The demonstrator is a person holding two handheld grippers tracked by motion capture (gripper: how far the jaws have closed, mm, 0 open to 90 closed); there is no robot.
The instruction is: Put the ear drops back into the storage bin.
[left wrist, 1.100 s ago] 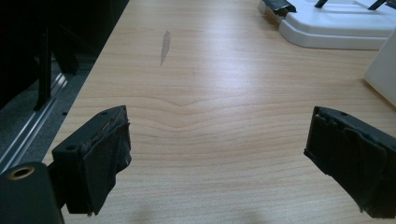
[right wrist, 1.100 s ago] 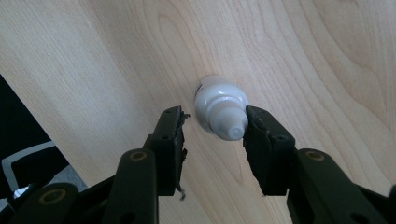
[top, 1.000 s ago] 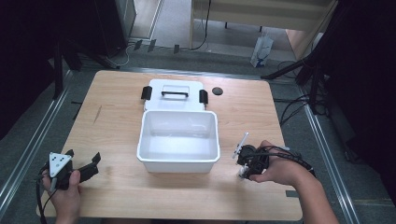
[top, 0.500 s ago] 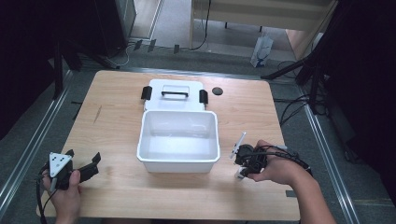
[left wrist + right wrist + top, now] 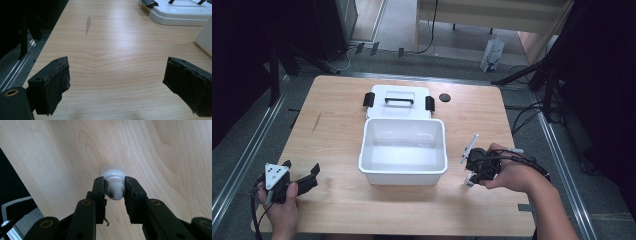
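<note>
Squeezing the right tool (image 5: 114,192) tight on the neck of a small white bottle (image 5: 113,181) over the table (image 5: 337,125) beside the white bin (image 5: 403,172), left tool (image 5: 117,82) resting wide open and empty, likely needing next lifting and carrying over the bin's rim.

you work at a pale wooden table (image 5: 342,125) on a grey floor (image 5: 397,25); beyond stands light wooden furniture (image 5: 492,15), and dark stands, perhaps tripods, flank both sides (image 5: 277,60).
</note>
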